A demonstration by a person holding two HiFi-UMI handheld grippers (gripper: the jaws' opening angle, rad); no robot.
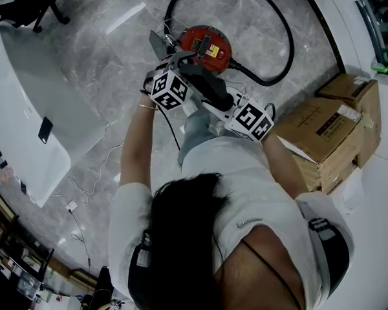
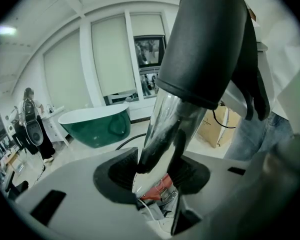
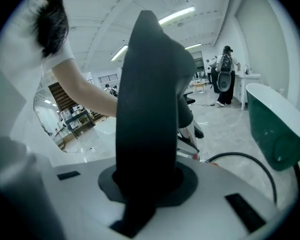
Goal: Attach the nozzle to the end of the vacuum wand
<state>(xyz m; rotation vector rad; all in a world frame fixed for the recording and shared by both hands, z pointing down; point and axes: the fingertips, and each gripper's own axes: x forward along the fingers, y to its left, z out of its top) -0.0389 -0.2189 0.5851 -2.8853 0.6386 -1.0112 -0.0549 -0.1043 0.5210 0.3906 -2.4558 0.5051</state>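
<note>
Left gripper view: left tongs (image 2: 157, 170) set moderately apart and clamped on the clear wand (image 2: 165, 129), dark pads pressed to either flank of the tube. Above that grip, wand running up and into the collar of the dark grey nozzle (image 2: 205, 44), tip hidden inside it. Right gripper view: right tongs (image 3: 147, 181) nearly together, pinching the flat black body of that same nozzle, upright and filling the middle of the frame; no sight of the clear tube from this side, so the join between the two parts readable from the left side alone. Head view: both pairs of tongs close together in front of the person, marker cubes side by side, black nozzle bridging them. Directly beyond, on the marble floor (image 1: 116, 50), the red vacuum canister (image 1: 205, 46) with its black hose (image 1: 281, 50) looping round it, and stacked cardboard boxes (image 1: 326, 134) off to the right. Only from the two gripper views: a green bathtub (image 2: 95, 126) out across the room.
</note>
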